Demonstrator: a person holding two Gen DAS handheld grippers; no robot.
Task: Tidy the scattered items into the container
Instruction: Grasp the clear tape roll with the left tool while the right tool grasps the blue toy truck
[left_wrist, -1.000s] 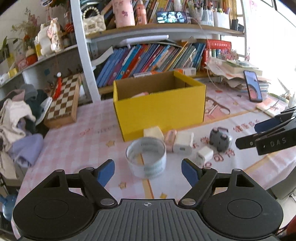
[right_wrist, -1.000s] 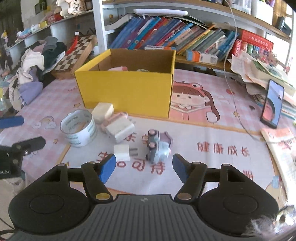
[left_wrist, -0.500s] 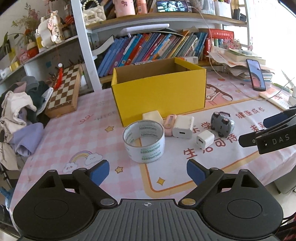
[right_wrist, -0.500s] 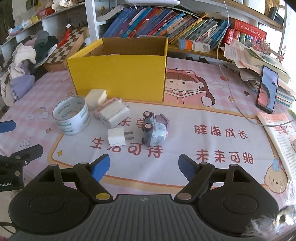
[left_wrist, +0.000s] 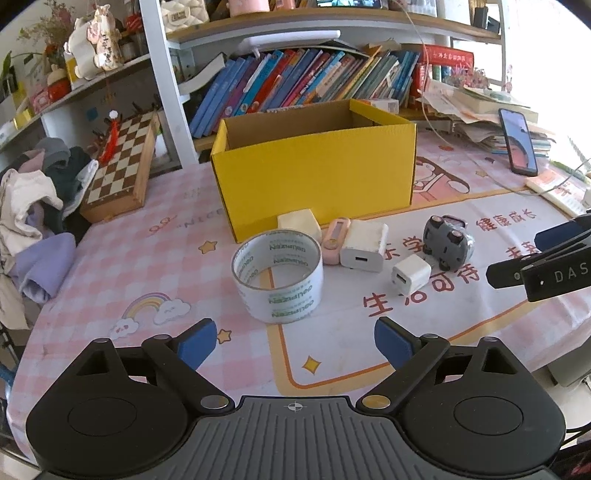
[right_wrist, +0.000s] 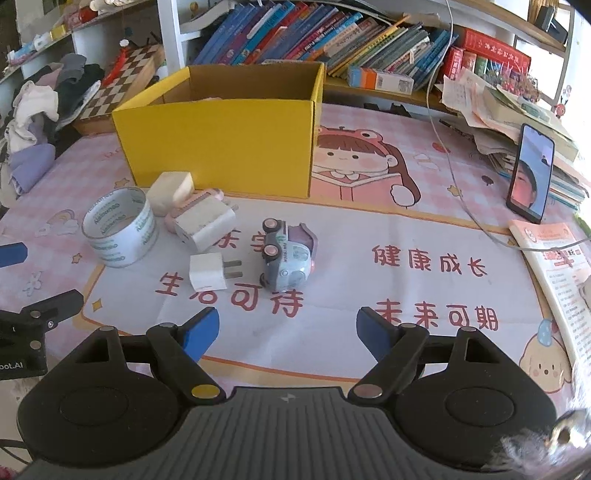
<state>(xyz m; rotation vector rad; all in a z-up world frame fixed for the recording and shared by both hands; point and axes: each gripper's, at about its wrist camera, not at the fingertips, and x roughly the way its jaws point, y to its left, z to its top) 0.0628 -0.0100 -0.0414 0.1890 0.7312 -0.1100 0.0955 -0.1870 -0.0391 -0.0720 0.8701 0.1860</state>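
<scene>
A yellow corrugated-cardboard box (left_wrist: 314, 173) stands open-topped on the table (left_wrist: 147, 258), which is covered by a smooth printed cloth of pink checks, cartoon figures and red characters. Inside the box, the right wrist view shows only a sliver of something pale pink (right_wrist: 212, 98) by the far wall; what it is cannot be told. Six loose items lie in front of the box. One tape roll (left_wrist: 277, 275), a wide glossy ring printed with green lettering, stands on its edge face just ahead of the left gripper (left_wrist: 295, 345). Behind it, touching the box front, sits one cream block (left_wrist: 299, 223) with rounded edges. Beside that lies one slim pink oblong (left_wrist: 334, 240), pressed against the big charger (left_wrist: 364, 245), a white matte plastic cuboid with a port on its near face. The small charger (right_wrist: 208, 272), a white cube, shows two metal prongs pointing toward the toy car (right_wrist: 286, 254), which is grey-blue plastic, rounded, and tipped on its side with two wheels facing up. So there are two chargers and one each of the rest. Both grippers have black frames with blue pads. The left gripper's jaws have just been opening and stand spread wide with nothing between them, near the tape roll. The right gripper (right_wrist: 288, 332) has also just been widening; its fingers are apart and empty, short of the toy car.
</scene>
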